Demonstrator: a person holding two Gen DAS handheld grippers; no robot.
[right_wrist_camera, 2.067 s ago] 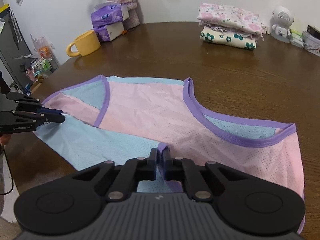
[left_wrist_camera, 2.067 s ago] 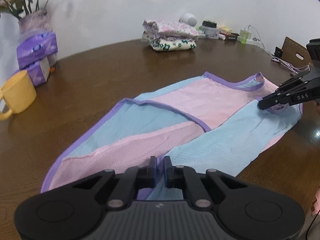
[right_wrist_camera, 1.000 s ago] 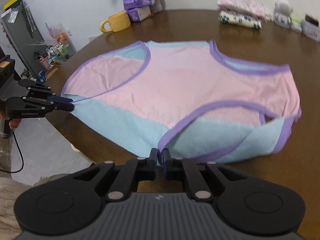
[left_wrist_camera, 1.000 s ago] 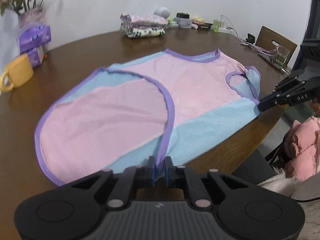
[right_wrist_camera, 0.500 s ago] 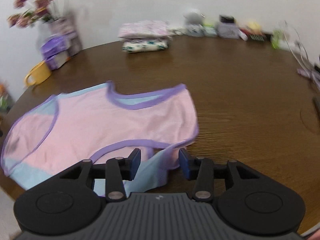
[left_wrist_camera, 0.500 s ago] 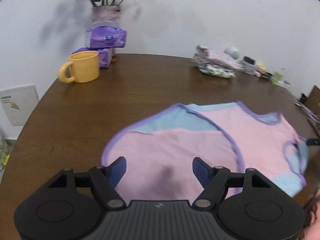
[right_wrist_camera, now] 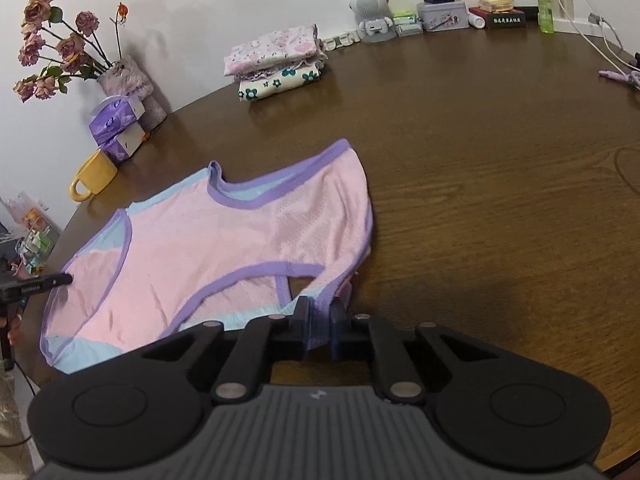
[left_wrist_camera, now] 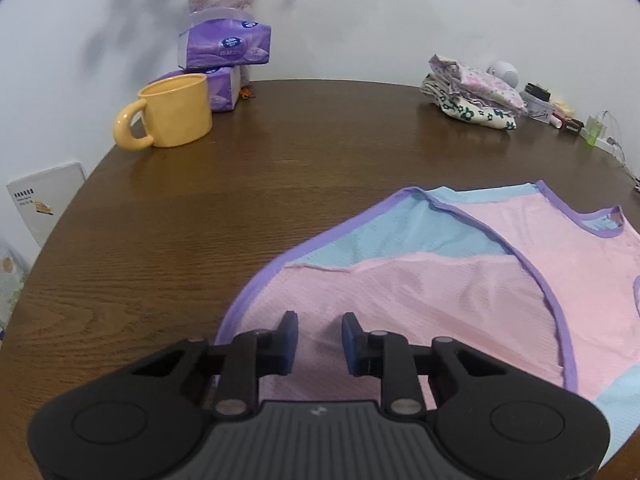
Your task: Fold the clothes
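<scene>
Limp, light mesh vest [right_wrist_camera: 224, 240]: right gripper [right_wrist_camera: 319, 322] pinches its armhole binding; left gripper [left_wrist_camera: 318, 334], jaws just narrowed, empty above hem.

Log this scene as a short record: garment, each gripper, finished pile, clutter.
garment: pink and blue vest with purple trim, lying on the wooden table
right gripper: jaws have just been closing; shut on the vest's near purple-trimmed edge
left gripper: jaws have just been closing; a gap remains, pink fabric showing in it, at the vest's other end
finished pile: folded clothes stack near the table's far edge
clutter: yellow mug, tissue packs, vase of flowers
</scene>
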